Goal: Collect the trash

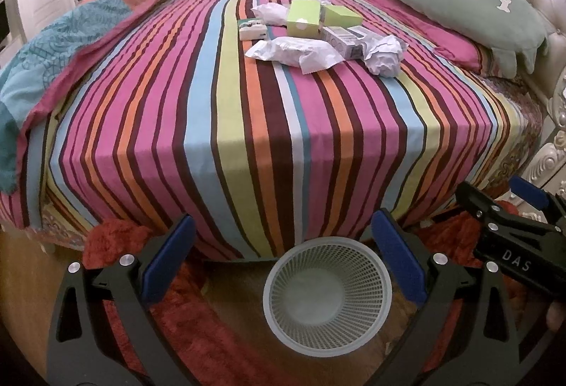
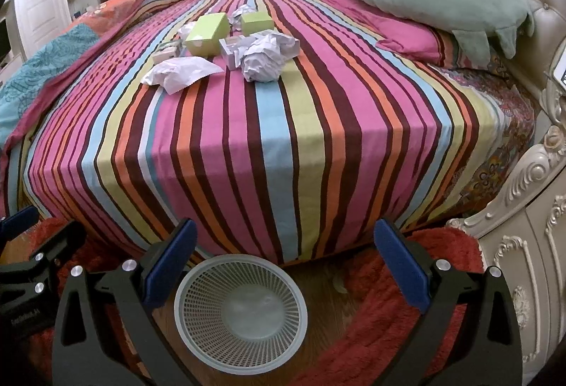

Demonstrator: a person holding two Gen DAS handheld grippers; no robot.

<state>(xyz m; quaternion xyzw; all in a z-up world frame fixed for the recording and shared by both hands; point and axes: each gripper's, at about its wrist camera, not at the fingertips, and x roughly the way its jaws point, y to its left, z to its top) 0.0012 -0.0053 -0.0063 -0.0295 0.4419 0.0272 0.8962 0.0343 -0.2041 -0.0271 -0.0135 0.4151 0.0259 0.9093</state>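
The trash (image 2: 226, 46), crumpled paper, wrappers and small cartons, lies clustered mid-bed (image 2: 283, 145); it looks light, the paper soft enough to pinch anywhere, the cartons best gripped across their narrow sides. Both grippers, left (image 1: 283, 258) and right (image 2: 284, 258), hang wide open, empty, over the basket (image 2: 240, 311) on the floor.

basket (image 1: 327, 294) matt plastic mesh | trash (image 1: 383, 55) crumpled paper | sheet (image 1: 247, 124) smooth cloth | rug (image 2: 406, 322) shaggy

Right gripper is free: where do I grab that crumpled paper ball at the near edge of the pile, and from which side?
Take the crumpled paper ball across its middle, coming from above and from the near, open side. It is lumpy and compressible, so probably any width fits the open right gripper. Boxes crowd its far side.
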